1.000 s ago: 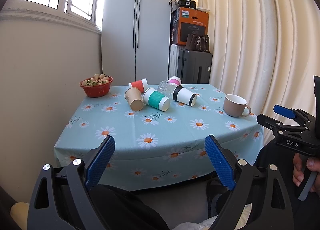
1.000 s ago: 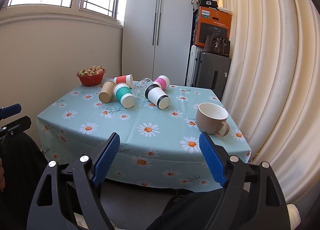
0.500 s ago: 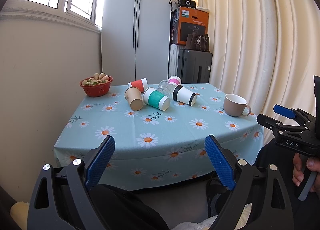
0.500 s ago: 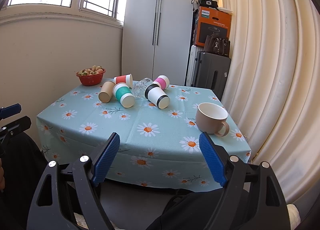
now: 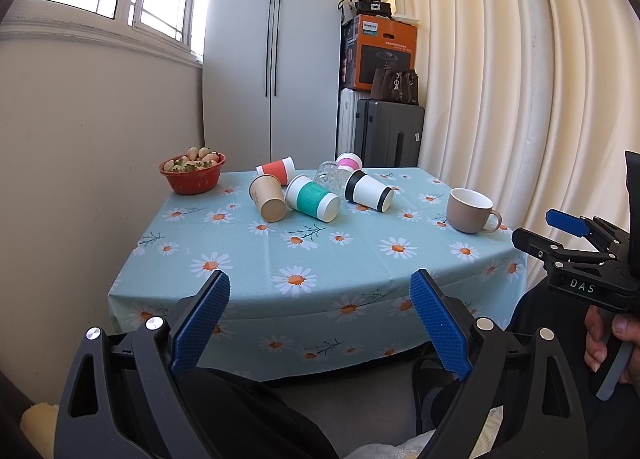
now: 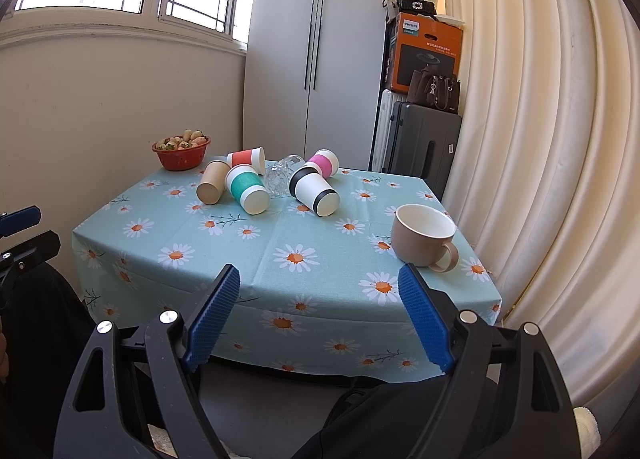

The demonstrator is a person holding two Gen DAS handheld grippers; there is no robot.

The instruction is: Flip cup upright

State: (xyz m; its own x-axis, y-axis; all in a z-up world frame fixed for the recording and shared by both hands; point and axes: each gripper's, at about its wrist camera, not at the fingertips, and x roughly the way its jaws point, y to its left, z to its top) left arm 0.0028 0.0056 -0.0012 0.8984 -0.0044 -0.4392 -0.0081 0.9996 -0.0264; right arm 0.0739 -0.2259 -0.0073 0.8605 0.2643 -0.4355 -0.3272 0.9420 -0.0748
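Left wrist view: left gripper (image 5: 319,321) held low before the bench's near edge, blue fingers (image 5: 200,317) spread wide, nothing between them.
Right wrist view: right gripper (image 6: 320,317) likewise before the near edge, fingers (image 6: 214,313) spread wide, empty.
Right gripper from the left view: seen side-on at the right edge (image 5: 576,247), held in a hand (image 5: 608,343).
Bench: daisy-print cloth (image 5: 320,259), pale blue, hanging over the near edge.
Brown cup: (image 5: 267,198) on its side, base toward the cameras, left end of the cluster at the far middle of the bench.
Teal cup: (image 5: 313,198) on its side, just right of the brown cup, touching or nearly so.
Red cup: (image 5: 277,170) on its side, behind the brown and teal cups.
Glass: (image 5: 328,175) clear, lying in the cluster between teal and black cups.
Black cup: (image 5: 368,191) white with black bands, on its side, right end of the cluster.
Pink cup: (image 5: 349,161) behind the black cup; from the right view (image 6: 324,163) it lies on its side.
Mug: (image 5: 470,210) beige, upright, handle to the right, alone near the right edge, well apart from the cluster.
Bowl: (image 5: 193,173) red, filled with pale fruit, far-left corner.
Background: grey wardrobe (image 5: 276,51), dark suitcase (image 5: 390,133), orange box (image 5: 380,53), cream curtain (image 5: 520,79).
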